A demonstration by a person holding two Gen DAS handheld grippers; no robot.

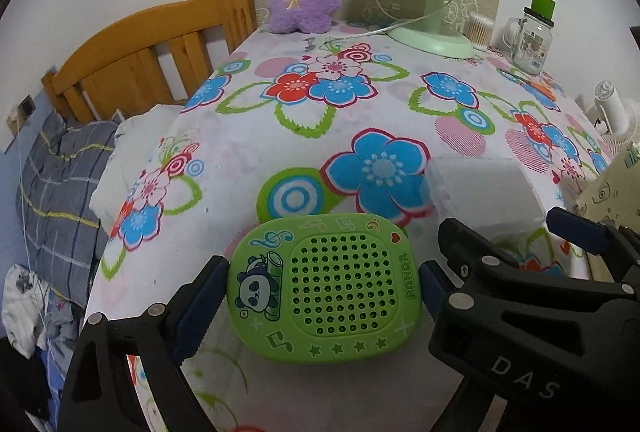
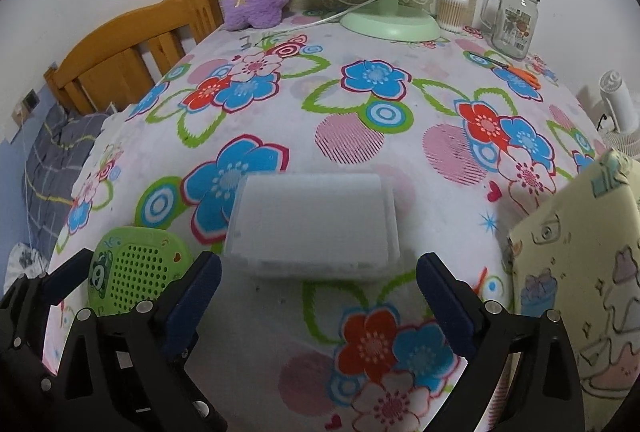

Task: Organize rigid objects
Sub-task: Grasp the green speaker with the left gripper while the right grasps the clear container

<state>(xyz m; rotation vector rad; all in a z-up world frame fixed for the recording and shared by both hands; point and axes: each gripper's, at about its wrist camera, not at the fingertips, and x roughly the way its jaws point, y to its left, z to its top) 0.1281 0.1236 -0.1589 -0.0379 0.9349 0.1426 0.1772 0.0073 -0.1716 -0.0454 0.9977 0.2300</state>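
- Panda speaker (image 1: 324, 290), a flat green rounded rectangle with a perforated grille, lies face up on the flowered cloth of the bench (image 1: 248, 135), near its front edge and towards its left side.
- Left hand-held gripper (image 1: 320, 282) has its jaws one on each side of the speaker's short ends, so the long axis runs from finger to finger. The blue pads look to be against or just beside the casing; I judge it held or about to be, but cannot tell firm contact.
- Translucent white plastic box (image 2: 314, 222) sits just right of the speaker, also near the front edge, its long side lying across the right wrist view.
- Right hand-held gripper (image 2: 318, 286) is wide open and empty; the box lies straight ahead of it, just beyond the fingertips, and its width looks to fit between the jaws.
- Each hand is nearest its own thing: left to the speaker, right to the box.
- Yellow cartoon-printed box (image 2: 576, 292) stands near the right jaw, a possible snag.
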